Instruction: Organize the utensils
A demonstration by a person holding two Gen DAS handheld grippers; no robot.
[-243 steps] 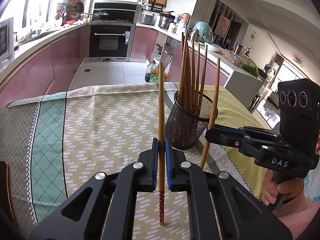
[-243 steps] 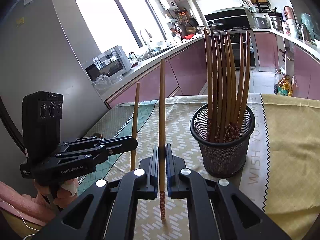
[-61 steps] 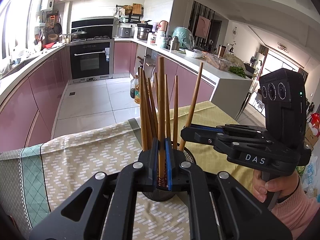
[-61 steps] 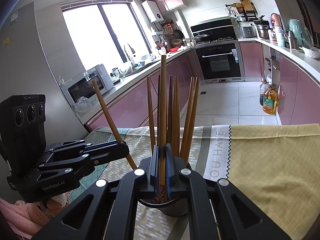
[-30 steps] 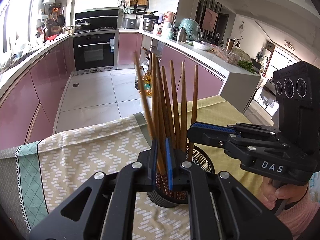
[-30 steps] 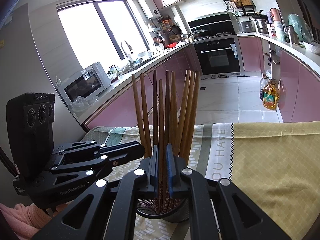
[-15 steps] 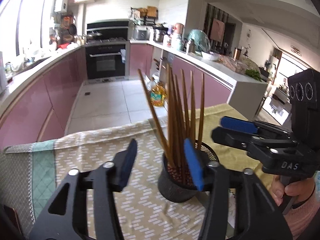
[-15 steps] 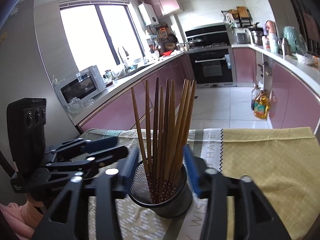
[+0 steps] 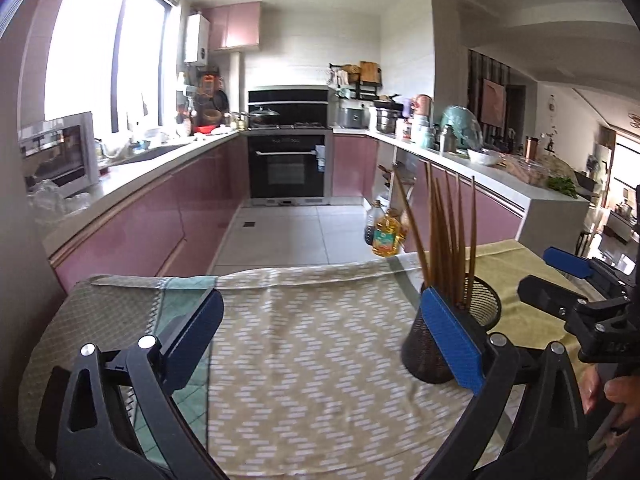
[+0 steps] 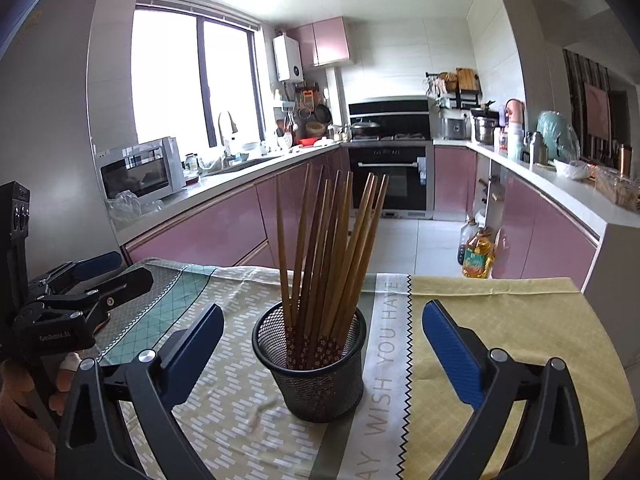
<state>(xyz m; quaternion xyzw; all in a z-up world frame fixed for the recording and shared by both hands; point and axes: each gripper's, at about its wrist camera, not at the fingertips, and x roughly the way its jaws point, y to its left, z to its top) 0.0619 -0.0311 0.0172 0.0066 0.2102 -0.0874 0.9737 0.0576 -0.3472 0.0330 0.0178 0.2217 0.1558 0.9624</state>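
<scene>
Right gripper: jaws opening, spread wide, blue ribbed pads on black arms. Nothing pinched; the holder stands beyond and between the two arms, untouched.

Left gripper: jaws opening, likewise spread wide, nothing between them but bare cloth. Its right pad overlaps the holder in this view; contact cannot be told.

Black wire-mesh holder: round, upright, on the tablecloth near the table's far edge. Brown wooden chopsticks stand in it, fanned out, lower ends patterned with small flowers.

Tablecloth: woven, tan zigzag, teal lattice band, yellow panel. Grey strip reads "WISH YOU HAVE".

On the floor beyond the far edge: oil bottle, yellow, labelled, text unreadable.
</scene>
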